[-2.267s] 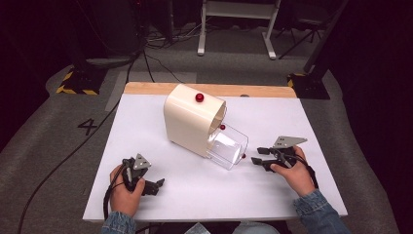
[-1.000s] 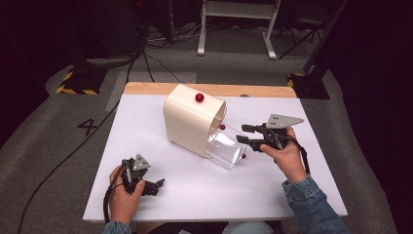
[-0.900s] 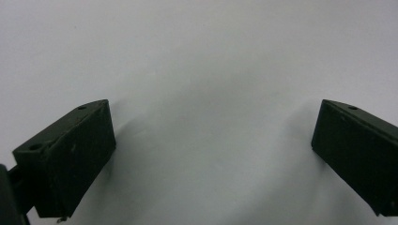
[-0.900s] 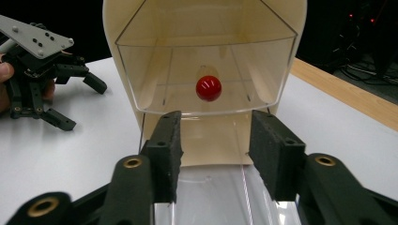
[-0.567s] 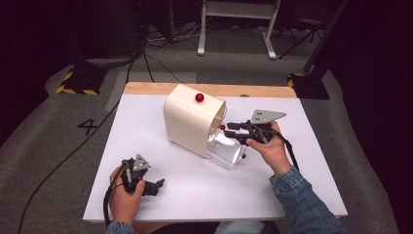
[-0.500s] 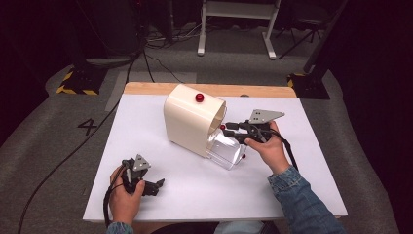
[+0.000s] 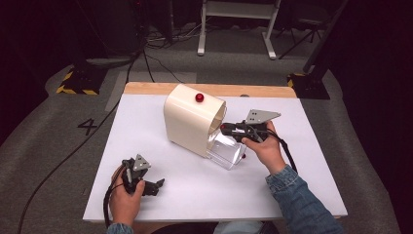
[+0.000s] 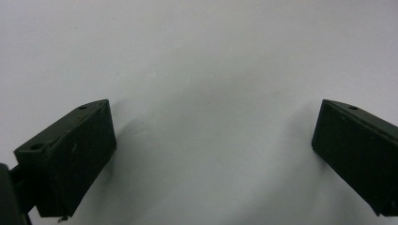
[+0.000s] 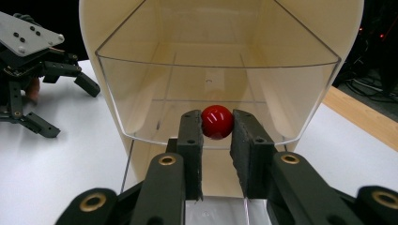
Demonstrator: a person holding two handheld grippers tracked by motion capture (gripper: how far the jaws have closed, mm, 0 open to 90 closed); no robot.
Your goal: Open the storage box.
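Two grippers appear in the high view: the left gripper (image 7: 155, 186) rests lower left, the right gripper (image 7: 225, 128) meets the cream dispenser (image 7: 192, 122) at centre. Left gripper view: jaws spread, empty. Right gripper view: jaws pinch the red knob (image 9: 217, 122) mid-frame; its round surface may slip out under pull.

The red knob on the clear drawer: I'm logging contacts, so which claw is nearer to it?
Right. The right claw is shut on the red knob; the left claw sits open on the table, well away.
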